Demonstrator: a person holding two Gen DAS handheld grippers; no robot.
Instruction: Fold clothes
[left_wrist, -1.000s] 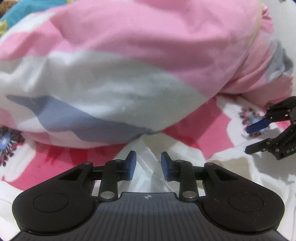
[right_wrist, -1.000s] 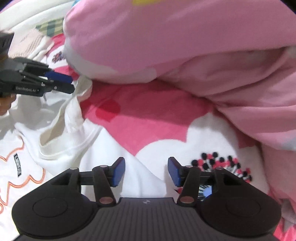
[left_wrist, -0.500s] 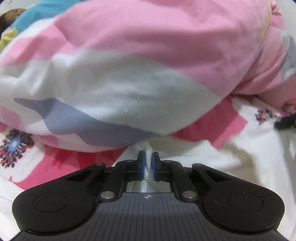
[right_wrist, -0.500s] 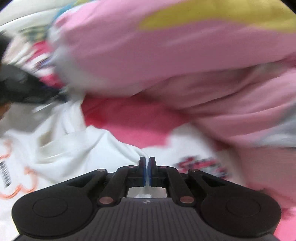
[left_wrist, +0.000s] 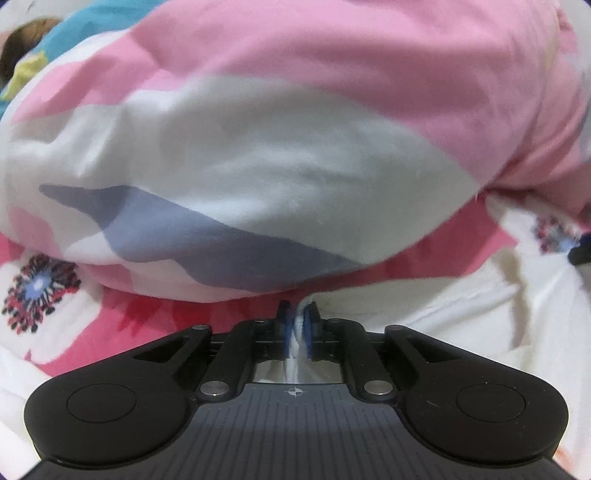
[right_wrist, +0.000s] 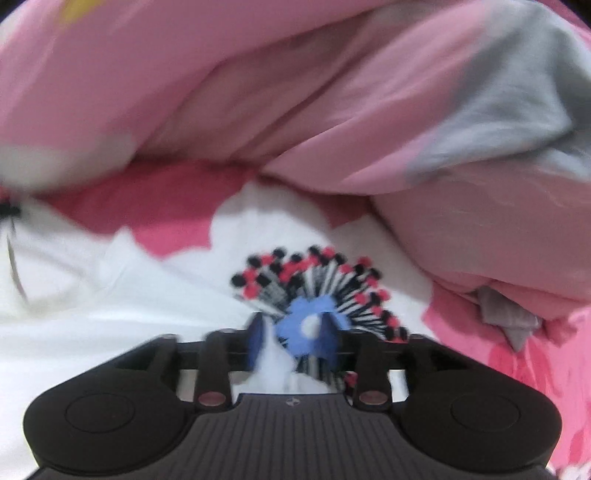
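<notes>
Bulky quilt (left_wrist: 332, 122), pink with white, grey-blue and yellow patches, heaped across the far half of both views; in the right wrist view its folds (right_wrist: 332, 103) sag low and overhang the bed surface.

Bed sheet (left_wrist: 122, 321) beneath it: pink ground, large white flower shapes, one dark-dotted flower centre at far left. The same pattern in the right wrist view (right_wrist: 184, 206), with a black-and-red dotted flower (right_wrist: 314, 280) and blue middle just beyond the claw.

White garment (left_wrist: 461, 317) lies flat on the sheet, spread to the right of the left claw, creased, reaching close under the quilt edge. In the right wrist view the garment (right_wrist: 92, 302) fills the left and lower-left, blurred.

Left claw (left_wrist: 297, 326): blue pads drawn tight together, a thin fold of the white garment pinched between them, cloth running back toward the body of the tool.

Right claw (right_wrist: 291, 332): image smeared by motion. Blue pads stand apart with a visible gap; a peak of white garment cloth rises in that gap. Whether the pads touch the cloth, cannot tell.
</notes>
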